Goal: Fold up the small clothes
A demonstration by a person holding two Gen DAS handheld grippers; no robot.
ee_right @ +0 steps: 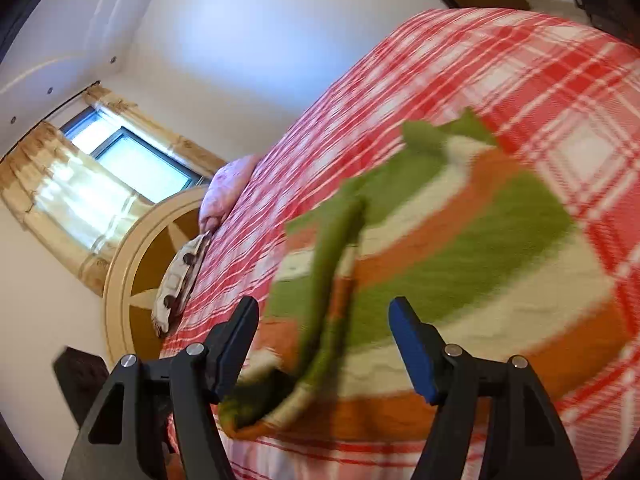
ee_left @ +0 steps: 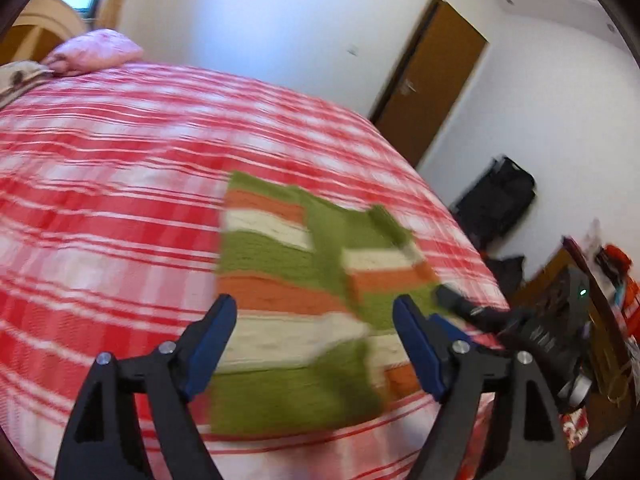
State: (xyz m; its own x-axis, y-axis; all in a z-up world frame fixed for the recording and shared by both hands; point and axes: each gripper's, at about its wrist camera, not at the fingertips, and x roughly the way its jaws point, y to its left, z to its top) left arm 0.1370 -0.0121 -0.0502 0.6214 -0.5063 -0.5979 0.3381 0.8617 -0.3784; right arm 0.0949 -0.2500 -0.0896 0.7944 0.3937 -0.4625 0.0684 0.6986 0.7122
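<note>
Green-striped knit garment (ee_left: pixel 296 304) near bed (ee_left: pixel 100 184) edge; left gripper (ee_left: pixel 314 312), right gripper (ee_right: pixel 324 312) apart (nothing clamped).

You are working in soft daylight that enters through the window (ee_right: pixel 120 168), which glares nearly white between its curtains (ee_right: pixel 52 184), while the white wall (ee_left: pixel 248 12) takes a bluish cast and shadows on the bed (ee_left: pixel 100 184) stay faint. Both your views are smeared by motion: the checked bedcover streaks into lines, the striped knit (ee_left: pixel 288 300) loses its edges, and only each gripper's own black fingers (ee_right: pixel 228 340) stay fairly sharp. Fisheye distortion bulges the bed, bends the door (ee_left: pixel 432 80), and leaves dark vignetted corners.
</note>
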